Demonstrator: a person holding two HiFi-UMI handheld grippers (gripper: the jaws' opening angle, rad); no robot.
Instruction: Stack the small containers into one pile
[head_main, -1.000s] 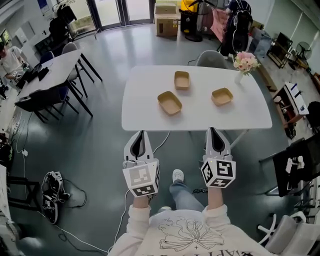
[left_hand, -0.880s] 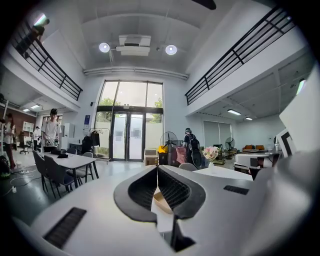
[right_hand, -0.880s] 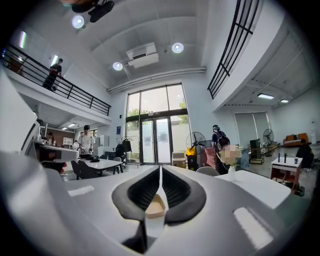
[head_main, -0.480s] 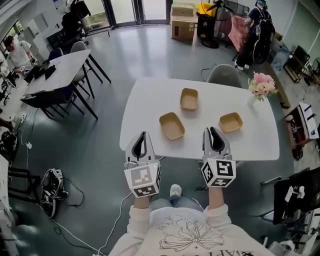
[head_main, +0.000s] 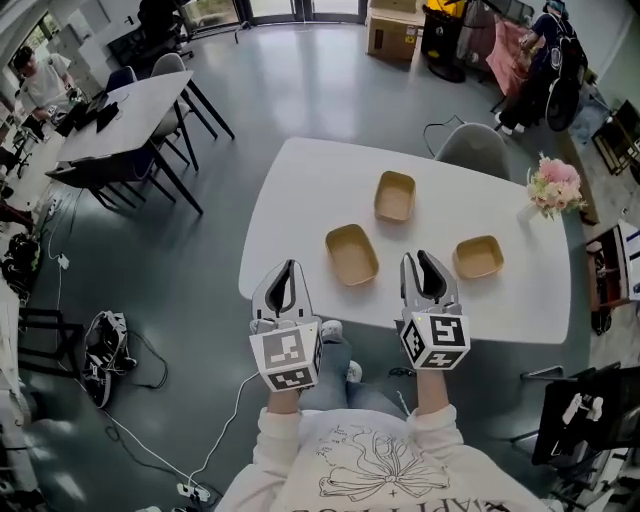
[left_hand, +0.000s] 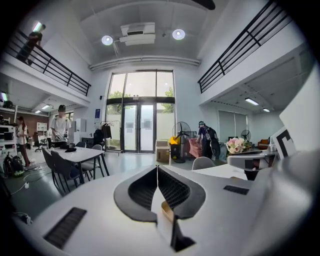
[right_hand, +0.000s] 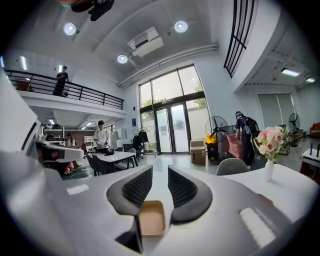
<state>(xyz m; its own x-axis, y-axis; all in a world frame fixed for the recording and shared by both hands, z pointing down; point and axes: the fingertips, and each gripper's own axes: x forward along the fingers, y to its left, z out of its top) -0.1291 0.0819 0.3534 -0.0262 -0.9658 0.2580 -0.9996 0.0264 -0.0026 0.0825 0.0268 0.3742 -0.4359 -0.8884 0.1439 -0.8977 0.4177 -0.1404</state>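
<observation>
Three small tan containers lie apart on the white table (head_main: 300, 190): one near the front left (head_main: 351, 254), one at the back (head_main: 395, 195), one at the right (head_main: 478, 257). My left gripper (head_main: 287, 266) reaches over the table's near edge, left of the front container, with its jaws shut and empty (left_hand: 157, 169). My right gripper (head_main: 424, 258) hovers between the front and right containers. Its jaws (right_hand: 160, 170) have just been opening and stand open with nothing between them. A container (right_hand: 151, 218) lies on the table just beyond them.
A vase of pink flowers (head_main: 556, 186) stands at the table's far right corner. A grey chair (head_main: 476, 150) sits behind the table. Another table with dark chairs (head_main: 130, 105) is at the left. Shoes and cables (head_main: 105, 360) lie on the floor.
The table has come closer and both grippers now reach over its near edge. The right gripper's jaws have gone from shut to open.
</observation>
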